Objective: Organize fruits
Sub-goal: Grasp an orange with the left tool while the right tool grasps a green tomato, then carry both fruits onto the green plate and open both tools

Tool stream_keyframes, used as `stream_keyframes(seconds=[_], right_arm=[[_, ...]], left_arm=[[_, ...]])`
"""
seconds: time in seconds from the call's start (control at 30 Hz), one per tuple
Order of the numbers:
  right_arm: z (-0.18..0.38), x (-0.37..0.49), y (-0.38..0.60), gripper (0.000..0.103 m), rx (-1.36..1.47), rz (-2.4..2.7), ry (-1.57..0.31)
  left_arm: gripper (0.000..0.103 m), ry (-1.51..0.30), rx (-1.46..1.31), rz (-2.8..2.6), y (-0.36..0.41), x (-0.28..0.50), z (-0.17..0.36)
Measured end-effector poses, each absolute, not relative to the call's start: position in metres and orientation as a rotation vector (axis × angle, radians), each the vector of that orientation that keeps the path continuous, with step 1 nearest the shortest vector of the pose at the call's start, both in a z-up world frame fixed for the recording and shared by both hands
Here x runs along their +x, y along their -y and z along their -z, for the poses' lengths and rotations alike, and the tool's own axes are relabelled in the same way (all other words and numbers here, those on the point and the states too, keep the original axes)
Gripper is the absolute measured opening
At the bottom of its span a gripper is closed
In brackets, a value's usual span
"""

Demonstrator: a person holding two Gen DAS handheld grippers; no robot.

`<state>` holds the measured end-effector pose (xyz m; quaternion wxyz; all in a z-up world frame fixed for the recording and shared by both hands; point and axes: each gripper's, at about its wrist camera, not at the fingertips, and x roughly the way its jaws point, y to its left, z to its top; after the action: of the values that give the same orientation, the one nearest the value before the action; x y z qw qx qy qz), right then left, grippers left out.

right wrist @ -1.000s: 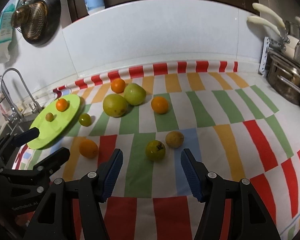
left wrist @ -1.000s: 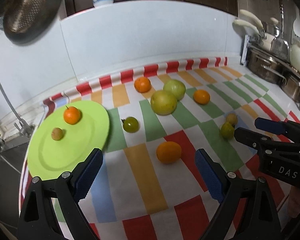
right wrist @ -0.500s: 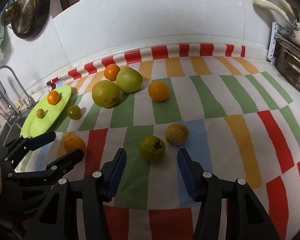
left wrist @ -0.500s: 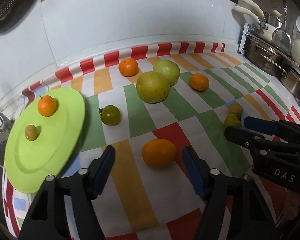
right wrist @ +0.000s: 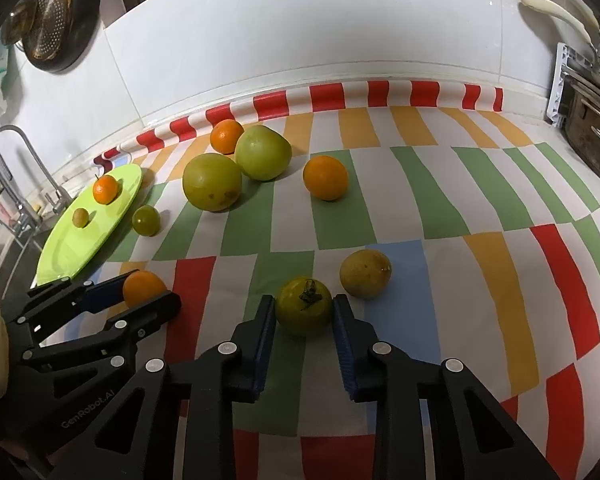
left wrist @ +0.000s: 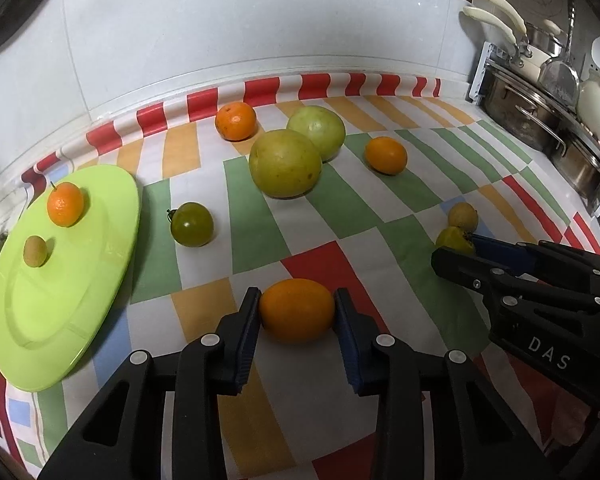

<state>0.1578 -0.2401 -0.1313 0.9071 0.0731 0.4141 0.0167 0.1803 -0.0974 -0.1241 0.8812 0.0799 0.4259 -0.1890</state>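
Observation:
My left gripper [left wrist: 296, 310] is shut on an orange fruit [left wrist: 297, 309] that rests on the striped cloth; it also shows in the right wrist view [right wrist: 142, 287]. My right gripper [right wrist: 304, 312] is shut on a yellow-green tomato [right wrist: 304, 305] on the cloth, next to a small yellow-brown fruit [right wrist: 365, 273]. A lime-green plate [left wrist: 60, 300] at the left holds a small orange [left wrist: 65, 204] and a small brownish fruit [left wrist: 35, 251]. A dark green tomato [left wrist: 191, 224] lies just right of the plate.
Two large green fruits [left wrist: 285, 162] [left wrist: 317, 131] and two oranges [left wrist: 235, 121] [left wrist: 385, 155] lie further back near the wall. Steel pots [left wrist: 540, 120] stand at the right. A faucet [right wrist: 24, 160] and sink are at the left beyond the plate.
Both grippers moved forward and down and closed: the left onto the orange fruit, the right onto the yellow-green tomato.

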Motion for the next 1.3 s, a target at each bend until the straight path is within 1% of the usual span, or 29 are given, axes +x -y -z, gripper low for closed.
stream_keyframes(seconds=[0.63, 1.3], right_arm=[[0.095, 0.130, 0.221, 0.030, 0.120, -0.076, -0.765], [0.046, 0.087, 0.161, 0.030, 0.059, -0.158, -0.641]], left_arm=[[0.036, -0.784, 0.121, 0.368, 0.075, 0.145, 0.082], [0.036, -0.662, 0.080, 0.287, 0.015, 0.095, 0.034]])
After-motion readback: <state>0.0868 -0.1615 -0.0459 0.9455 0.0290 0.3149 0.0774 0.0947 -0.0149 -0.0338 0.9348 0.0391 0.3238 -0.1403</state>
